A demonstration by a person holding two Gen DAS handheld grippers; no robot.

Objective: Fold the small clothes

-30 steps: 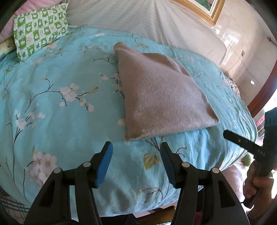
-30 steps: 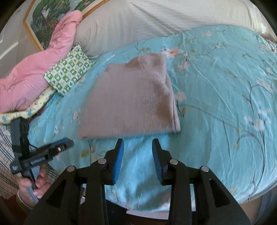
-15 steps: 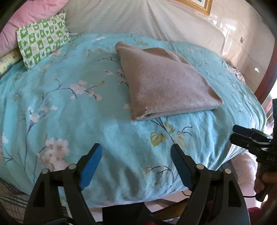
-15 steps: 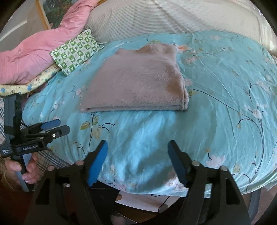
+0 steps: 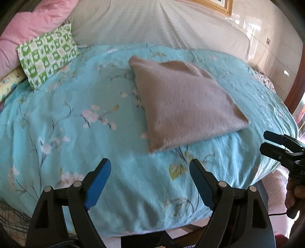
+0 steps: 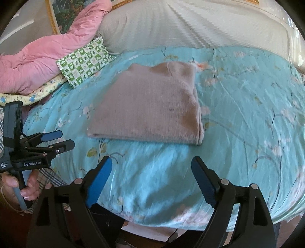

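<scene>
**Both claws wide apart, folded garment on the bed**

Nearest in the left wrist view, the left claw (image 5: 150, 181) hangs over the near edge of the bed, its blue-padded fingers (image 5: 98, 183) spread wide and holding nothing. The right claw (image 6: 151, 180) does the same in its own view, jaws parted and empty above the turquoise floral bedspread (image 6: 247, 118). Each claw shows at the edge of the other's view, gripped in a hand: the right hand (image 5: 294, 192) at the far right, the left hand (image 6: 18, 188) at the lower left.

Farther in, the folded brown garment (image 5: 183, 103) lies flat on the bedspread, clear of both claws. Beyond it to the left sit a green checked pillow (image 6: 85, 61) and a pink quilt (image 6: 43, 57). A pale striped bolster (image 6: 190, 24) runs along the far side, with a gilt-framed picture (image 6: 57, 17) behind.
</scene>
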